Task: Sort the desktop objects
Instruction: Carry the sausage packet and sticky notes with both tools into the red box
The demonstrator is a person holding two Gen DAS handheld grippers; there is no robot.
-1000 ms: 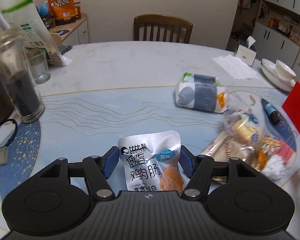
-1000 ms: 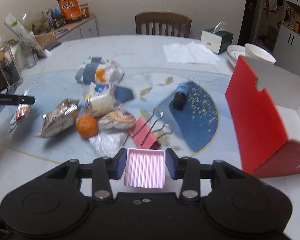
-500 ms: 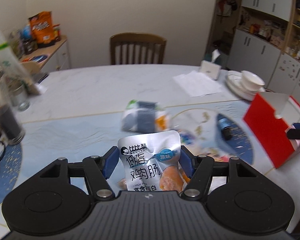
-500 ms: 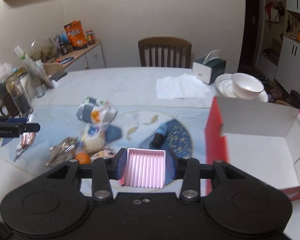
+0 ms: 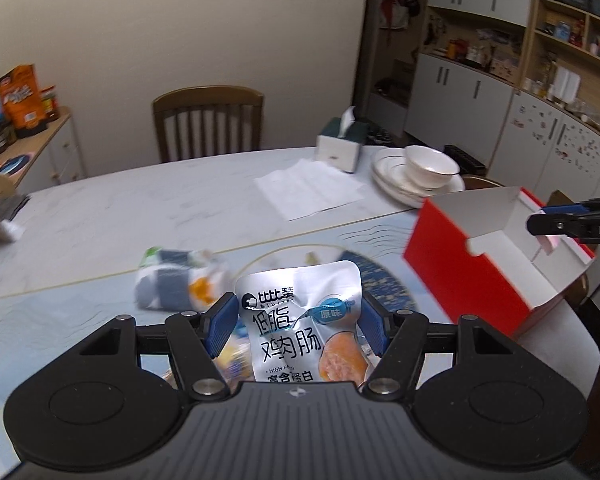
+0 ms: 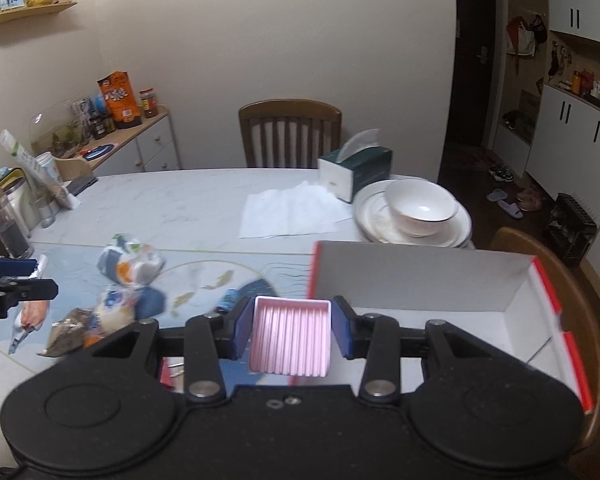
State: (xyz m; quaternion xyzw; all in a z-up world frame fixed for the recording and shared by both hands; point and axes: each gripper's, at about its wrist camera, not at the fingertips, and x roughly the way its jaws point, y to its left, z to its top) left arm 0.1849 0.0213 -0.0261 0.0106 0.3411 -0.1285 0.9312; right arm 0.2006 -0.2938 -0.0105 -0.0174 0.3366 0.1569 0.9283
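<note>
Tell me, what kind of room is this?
Most likely a home dining room. A wooden chair stands at a big marble-look table bearing a bowl on stacked plates and a tissue box, with storage cabinets along the wall.

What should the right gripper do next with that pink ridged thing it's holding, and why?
Probably carry it a little further forward and lower it into the red box. The right gripper is shut on the pink ridged piece, which hangs right at the box's near edge, and the white inside looks bare.
</note>
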